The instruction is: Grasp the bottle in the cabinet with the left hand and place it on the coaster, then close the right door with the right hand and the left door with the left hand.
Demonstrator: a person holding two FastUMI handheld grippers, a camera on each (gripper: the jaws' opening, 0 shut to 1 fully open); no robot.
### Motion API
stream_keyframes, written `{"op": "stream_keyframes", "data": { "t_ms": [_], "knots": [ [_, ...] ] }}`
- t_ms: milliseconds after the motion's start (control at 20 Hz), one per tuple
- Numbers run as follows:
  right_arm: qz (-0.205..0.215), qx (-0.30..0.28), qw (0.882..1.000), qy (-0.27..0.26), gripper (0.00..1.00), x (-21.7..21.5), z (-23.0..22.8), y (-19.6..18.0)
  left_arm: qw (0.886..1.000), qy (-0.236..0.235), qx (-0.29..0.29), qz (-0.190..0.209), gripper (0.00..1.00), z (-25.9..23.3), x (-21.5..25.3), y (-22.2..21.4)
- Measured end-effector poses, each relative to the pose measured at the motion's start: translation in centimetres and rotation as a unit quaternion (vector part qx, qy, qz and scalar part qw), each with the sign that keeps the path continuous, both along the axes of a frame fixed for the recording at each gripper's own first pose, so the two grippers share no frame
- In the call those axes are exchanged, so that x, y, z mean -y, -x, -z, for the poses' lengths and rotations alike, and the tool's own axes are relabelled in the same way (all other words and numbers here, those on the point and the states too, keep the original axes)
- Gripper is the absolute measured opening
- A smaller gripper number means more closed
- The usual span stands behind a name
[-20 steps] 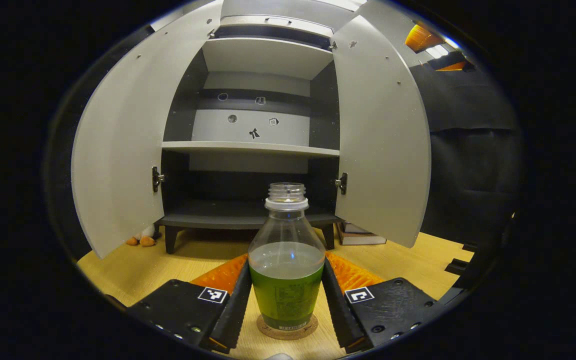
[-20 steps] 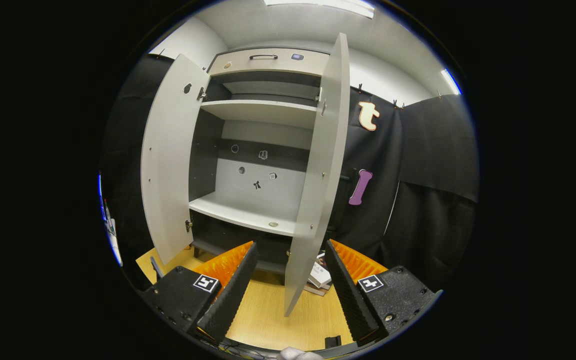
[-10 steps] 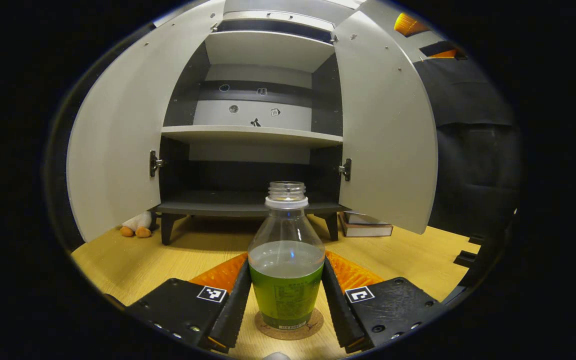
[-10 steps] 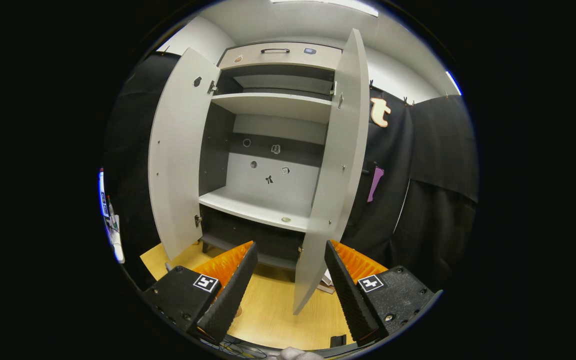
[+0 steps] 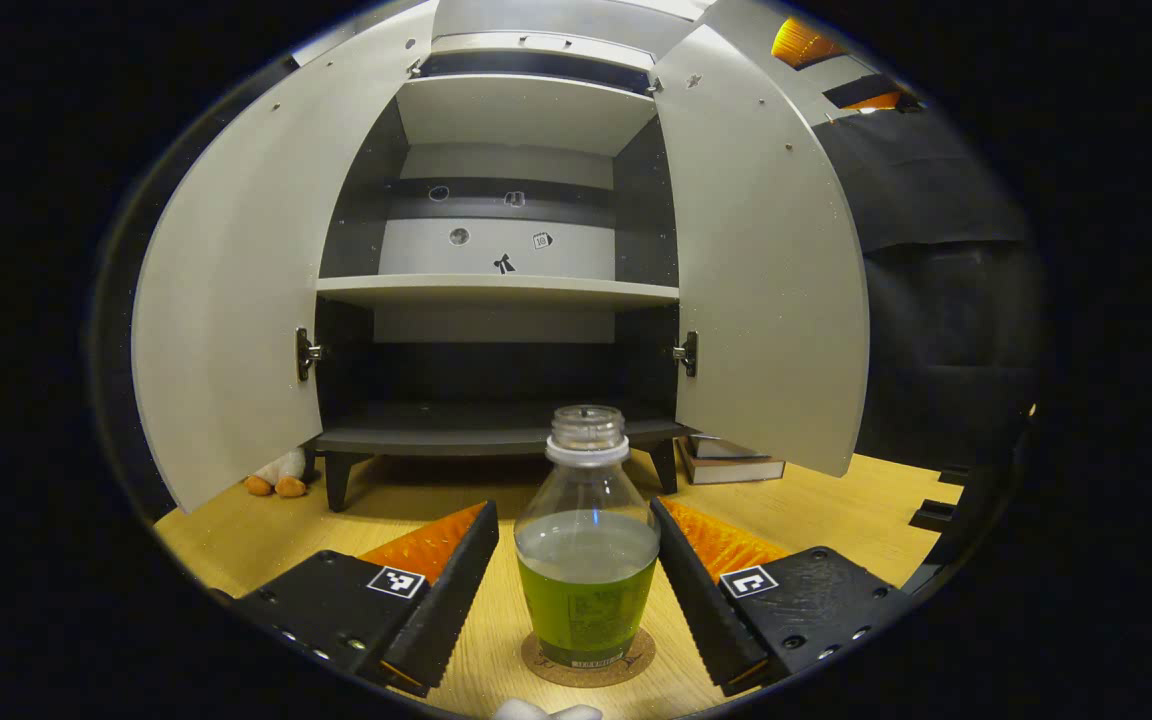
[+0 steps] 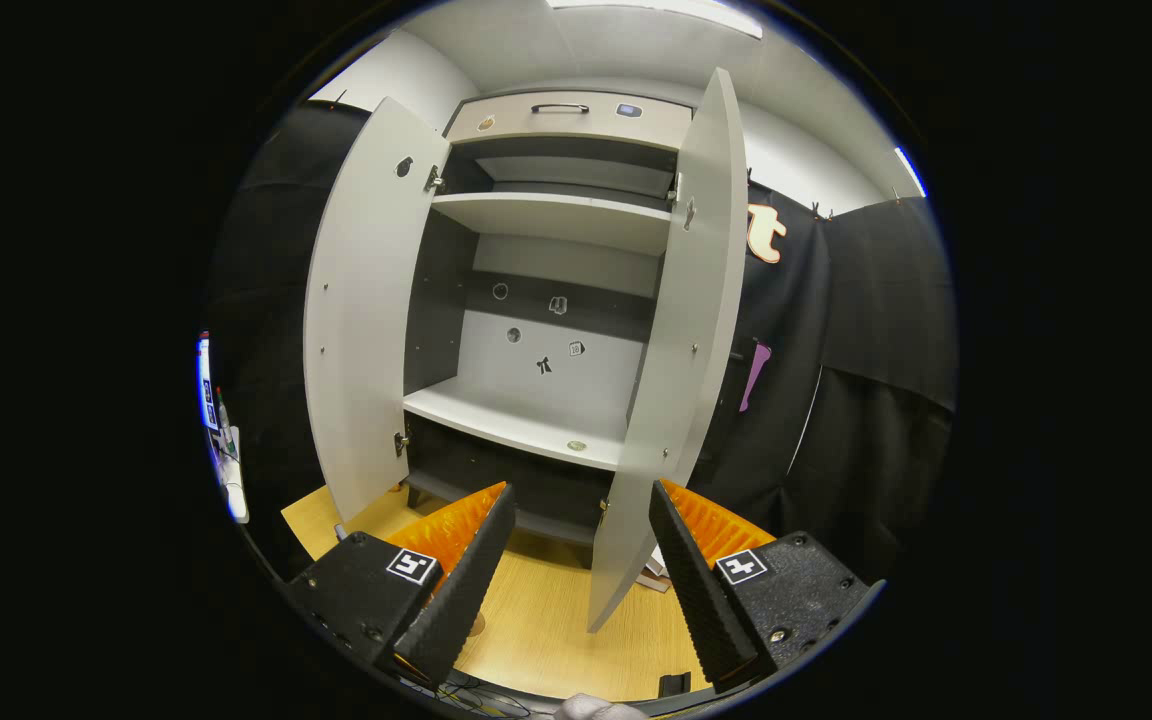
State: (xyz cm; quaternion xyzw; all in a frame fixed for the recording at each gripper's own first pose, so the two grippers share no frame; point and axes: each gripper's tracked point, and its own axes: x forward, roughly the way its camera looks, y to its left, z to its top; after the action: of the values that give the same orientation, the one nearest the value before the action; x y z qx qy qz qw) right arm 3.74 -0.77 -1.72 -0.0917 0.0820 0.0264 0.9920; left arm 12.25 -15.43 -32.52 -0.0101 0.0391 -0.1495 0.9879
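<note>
A clear uncapped bottle with green liquid stands upright on a round cork coaster on the wooden surface. My left gripper is open around it, with a small gap on each side of the bottle. Behind it stands the grey cabinet with its left door and right door swung wide. My right gripper is open and holds nothing. It hangs in front of the right door, seen nearly edge-on, with the door's lower corner between its fingers farther off. The left door stands open too.
A stack of books lies by the cabinet's right foot, and a plush toy by its left foot. The middle shelf is bare apart from a small disc. Cables lie under my right gripper.
My left gripper's fingers have spread off the bottle, which now stands free on the coaster. The right gripper has drifted slightly closer to the right door.
</note>
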Motion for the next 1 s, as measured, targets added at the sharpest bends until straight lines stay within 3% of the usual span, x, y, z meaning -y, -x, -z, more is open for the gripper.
{"op": "stream_keyframes", "data": {
  "t_ms": [100, 250, 450, 800, 1000],
  "knots": [
    [0.0, 0.006, 1.0, -0.002, 0.84, -0.2, -0.4, 0.3, 1.0, 0.002, 0.009, 0.002, 0.97, -1.9, 0.3, 0.0],
    [0.002, 0.018, 1.0, -0.008, 0.84, -0.3, -1.2, 0.9, 1.0, 0.008, 0.024, -0.004, 0.97, -5.1, -0.1, 0.0],
    [0.001, 0.03, 0.999, -0.02, 0.84, -0.6, -2.1, 1.6, 0.998, 0.05, 0.031, 0.01, 0.95, -11.2, 0.2, 1.0],
    [-0.012, 0.063, 0.997, -0.048, 0.83, -2.0, -3.9, 3.1, 0.996, 0.019, 0.088, -0.029, 0.95, -23.6, -5.2, 3.2],
    [-0.013, 0.077, 0.995, -0.066, 0.83, -2.2, -4.0, 3.9, 0.994, 0.003, 0.087, -0.059, 0.95, -27.1, -9.6, 5.7]
  ]
}}
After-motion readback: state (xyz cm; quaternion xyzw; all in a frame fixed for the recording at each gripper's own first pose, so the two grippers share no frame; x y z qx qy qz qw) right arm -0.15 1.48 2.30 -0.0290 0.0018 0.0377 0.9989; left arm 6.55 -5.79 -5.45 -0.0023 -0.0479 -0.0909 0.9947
